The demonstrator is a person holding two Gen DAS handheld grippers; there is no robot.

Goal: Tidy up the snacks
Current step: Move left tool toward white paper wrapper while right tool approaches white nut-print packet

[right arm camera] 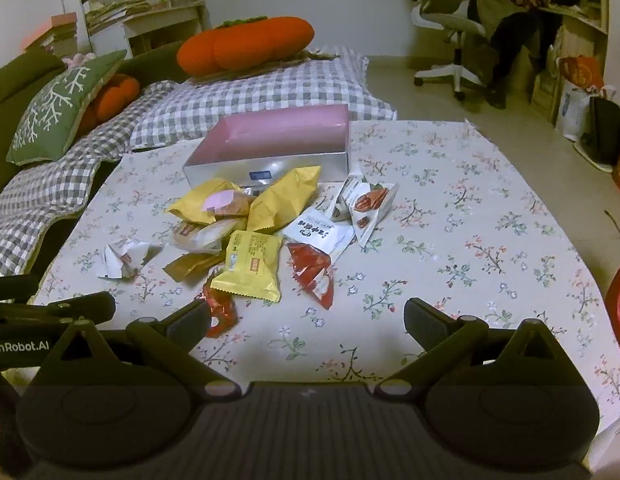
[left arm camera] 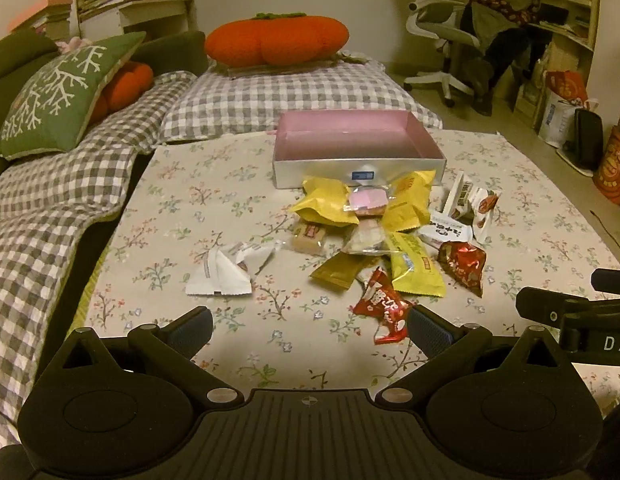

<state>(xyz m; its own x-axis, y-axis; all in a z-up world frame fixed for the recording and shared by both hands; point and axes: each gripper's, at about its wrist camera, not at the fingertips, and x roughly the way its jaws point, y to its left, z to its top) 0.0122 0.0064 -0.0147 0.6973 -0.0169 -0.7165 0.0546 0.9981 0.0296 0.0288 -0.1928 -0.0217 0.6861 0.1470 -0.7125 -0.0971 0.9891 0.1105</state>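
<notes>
Lying in a loose pile (left arm camera: pixel 386 236) on the floral cloth (left arm camera: pixel 213 208), directly in front of the box (left arm camera: pixel 358 160) and partly touching its near wall. Consisting of sealed snack packets, crinkled and overlapping.

Counting by colour, as far as overlap allows:
- Yellow: three, two large pouches (right arm camera: pixel 285 200) at the back and one flat packet (right arm camera: pixel 251 266) nearer.
- Red: two, one foil packet (left arm camera: pixel 464 266) on the right and one (left arm camera: pixel 384 306) nearest the grippers.
- White with print: about three on the right side (right arm camera: pixel 366 204), and one crumpled wrapper (left arm camera: pixel 225 268) lying apart on the left.
- Gold-brown stick (left arm camera: pixel 338 272): one.
- Clear-wrapped pieces with pink inside (left arm camera: pixel 368 200): two or three; exact number not resolvable.

Box: one, silver outside, pink inside, standing open and holding nothing.

Left gripper (left arm camera: pixel 310 330) hovering low over the cloth, jaws spread wide, gripping nothing; right finger (left arm camera: pixel 430 330) sitting just beside the near red packet.

Right gripper (right arm camera: pixel 307 322) likewise spread wide and holding nothing, positioned right of the pile.
</notes>
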